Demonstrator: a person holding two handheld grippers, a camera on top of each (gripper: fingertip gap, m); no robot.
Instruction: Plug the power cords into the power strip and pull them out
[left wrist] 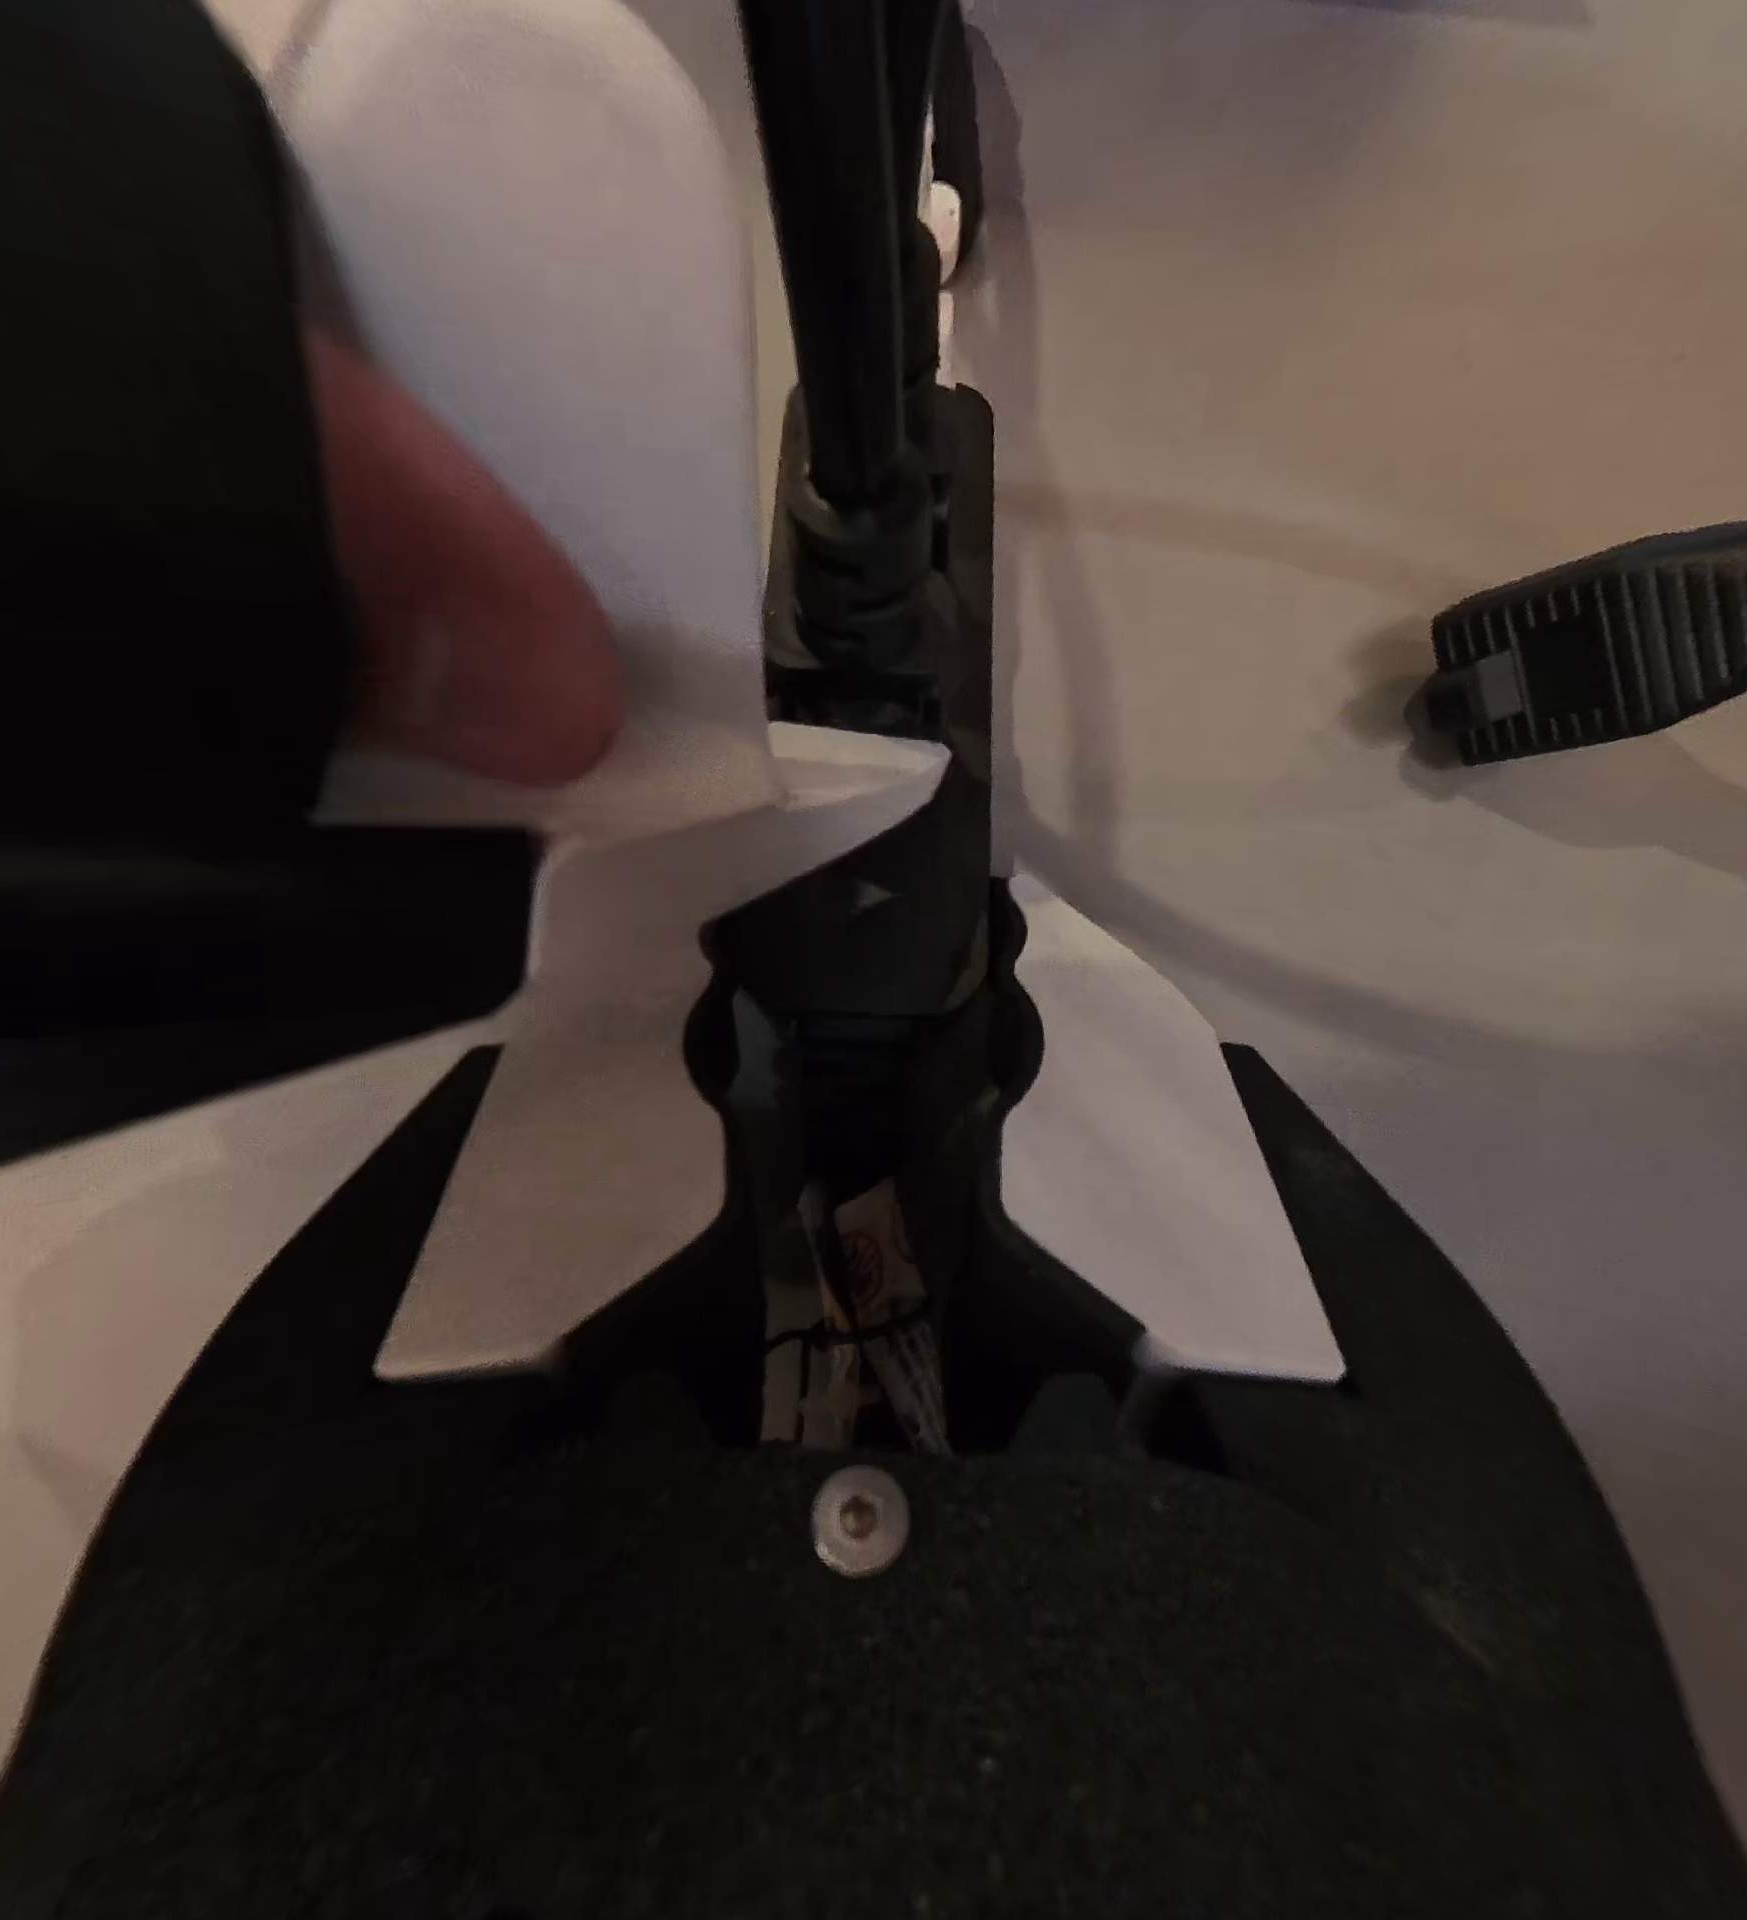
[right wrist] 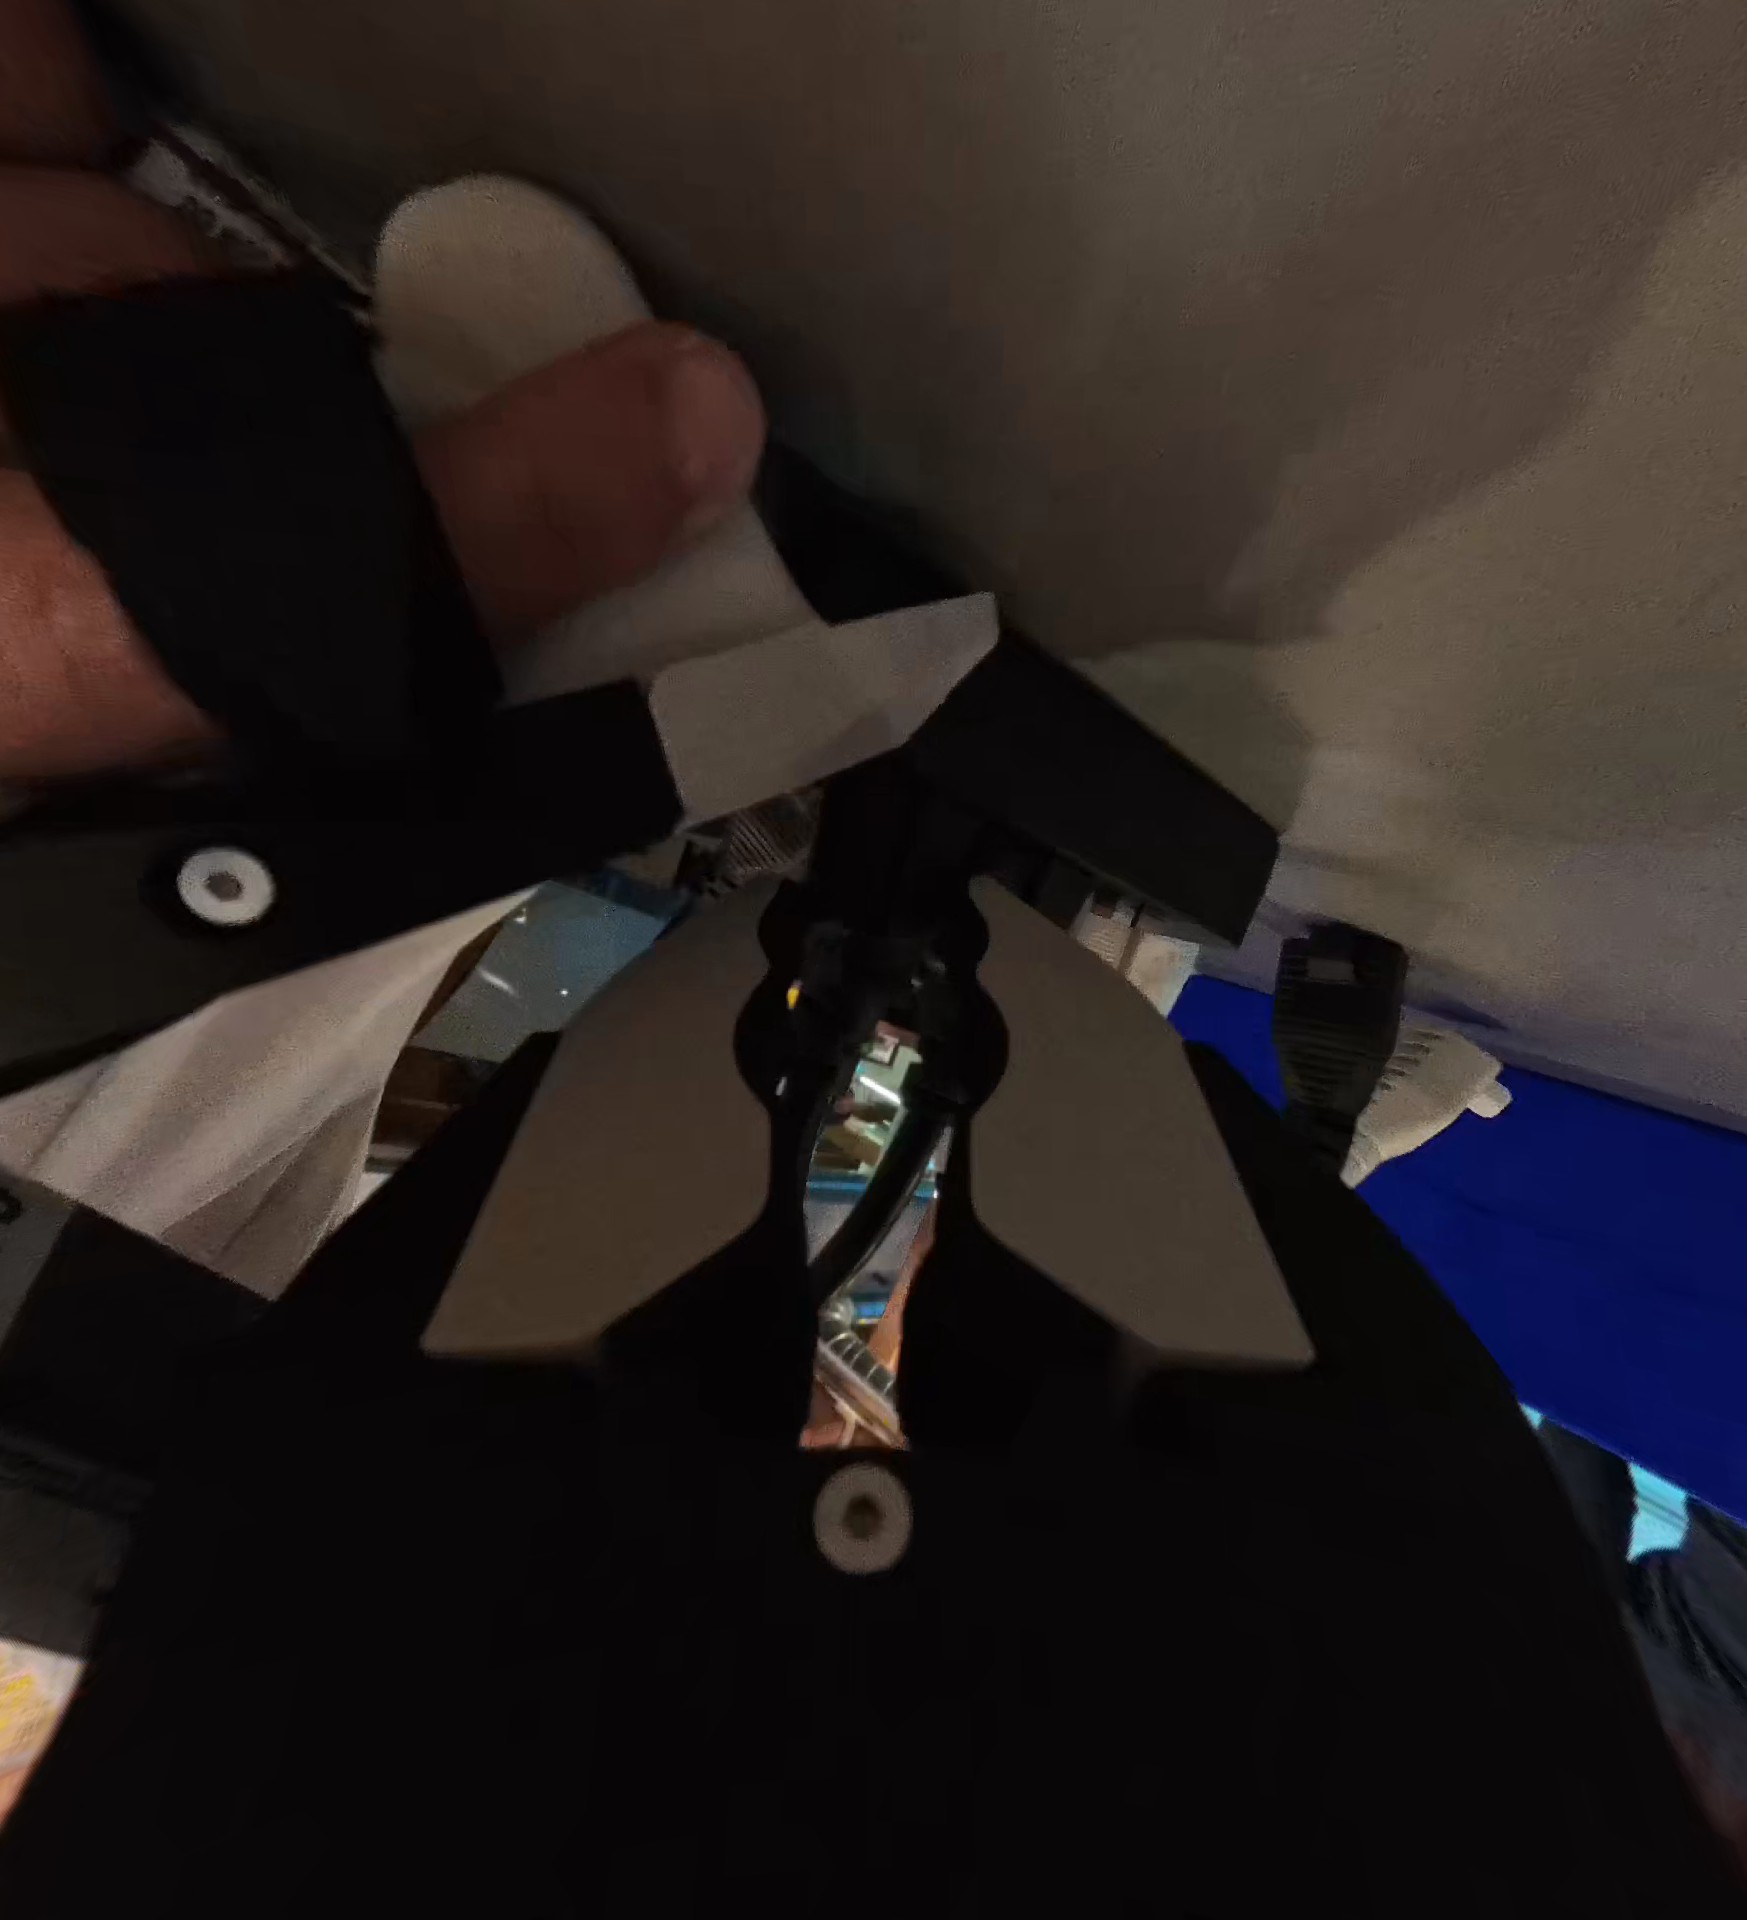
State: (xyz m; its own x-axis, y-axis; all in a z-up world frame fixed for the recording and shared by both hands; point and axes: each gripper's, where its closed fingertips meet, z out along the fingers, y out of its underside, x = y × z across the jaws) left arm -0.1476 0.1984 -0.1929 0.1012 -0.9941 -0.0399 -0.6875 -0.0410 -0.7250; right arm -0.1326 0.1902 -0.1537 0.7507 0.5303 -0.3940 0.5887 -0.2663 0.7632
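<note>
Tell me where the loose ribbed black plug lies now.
In the left wrist view, the ribbed black plug lies on the white surface at the right edge.

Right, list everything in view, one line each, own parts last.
Cords: a bundle, black, running away between the left gripper's fingers.
Ribbed plug: one, black, lying on the white surface at right in the left wrist view.
White surface: one, under the cords.
Blue surface: one, right side of the right wrist view.
Left gripper: one, black and white, shut on the cords.
Right gripper: one, black and grey, shut on a black cord.
Hand: one, upper left, holding the other gripper.
</note>
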